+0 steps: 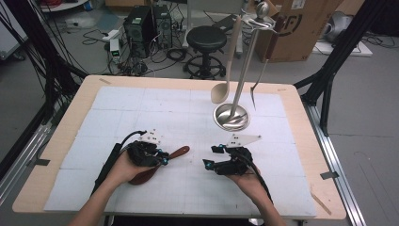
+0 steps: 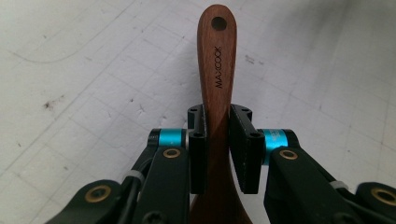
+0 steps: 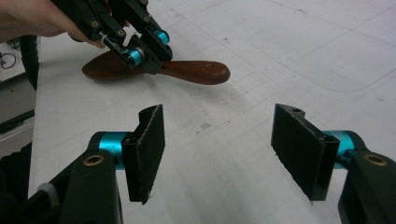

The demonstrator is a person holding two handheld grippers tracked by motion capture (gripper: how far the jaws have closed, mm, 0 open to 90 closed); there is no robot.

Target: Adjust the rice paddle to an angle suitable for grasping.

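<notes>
A dark brown wooden spoon (image 1: 181,151) lies on the white mat, its bowl toward the person and its handle pointing right and away. My left gripper (image 1: 162,157) is shut on the spoon's neck. In the left gripper view, both black pads (image 2: 197,154) press the sides of the spoon (image 2: 217,60), and the handle with its hanging hole runs out ahead. My right gripper (image 1: 210,156) stands open to the right of the handle tip, apart from it. The right gripper view shows its jaws (image 3: 219,135) wide with only mat between them, and the spoon (image 3: 196,71) and left gripper (image 3: 149,58) beyond.
A steel utensil stand (image 1: 230,115) rises from a round base at the back centre-right of the mat. A beige ladle (image 1: 221,92) and a thin dark utensil (image 1: 256,87) hang from it. The white mat (image 1: 141,108) covers most of the wooden table (image 1: 61,141).
</notes>
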